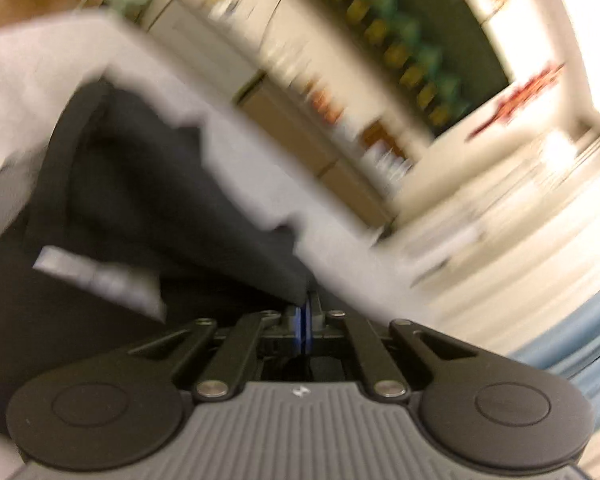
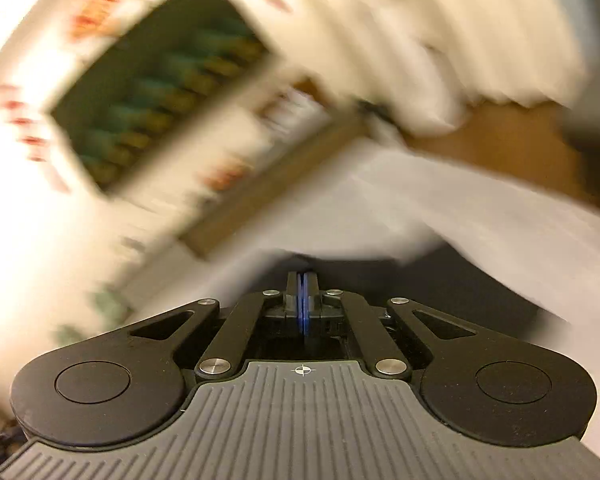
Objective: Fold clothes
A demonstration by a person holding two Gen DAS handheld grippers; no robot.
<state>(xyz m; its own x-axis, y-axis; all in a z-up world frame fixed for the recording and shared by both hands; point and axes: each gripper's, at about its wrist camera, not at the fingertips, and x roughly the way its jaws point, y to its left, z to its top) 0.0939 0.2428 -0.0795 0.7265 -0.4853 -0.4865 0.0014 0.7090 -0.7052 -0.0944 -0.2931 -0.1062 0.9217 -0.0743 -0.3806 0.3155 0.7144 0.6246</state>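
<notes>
Both views are smeared by motion. A dark grey garment [image 1: 148, 184] with a white label [image 1: 100, 280] hangs in front of the left gripper [image 1: 303, 304], whose blue pads are pressed together on its edge. In the right wrist view the right gripper [image 2: 303, 280] is also shut, its pads closed on an edge of the same dark garment [image 2: 480, 276], which trails off to the right. A white cloth surface [image 1: 260, 168] lies behind the garment in the left view and shows again as a white cloth surface [image 2: 500, 208] in the right view.
A dark window or panel [image 1: 412, 40] with green and yellow shapes sits in a cream wall, seen also as the dark panel [image 2: 160, 88]. Wooden shelving [image 1: 332, 160] lines the wall. Brown floor [image 2: 500, 132] shows at the right. A light blue cloth [image 1: 592, 340] is at the right edge.
</notes>
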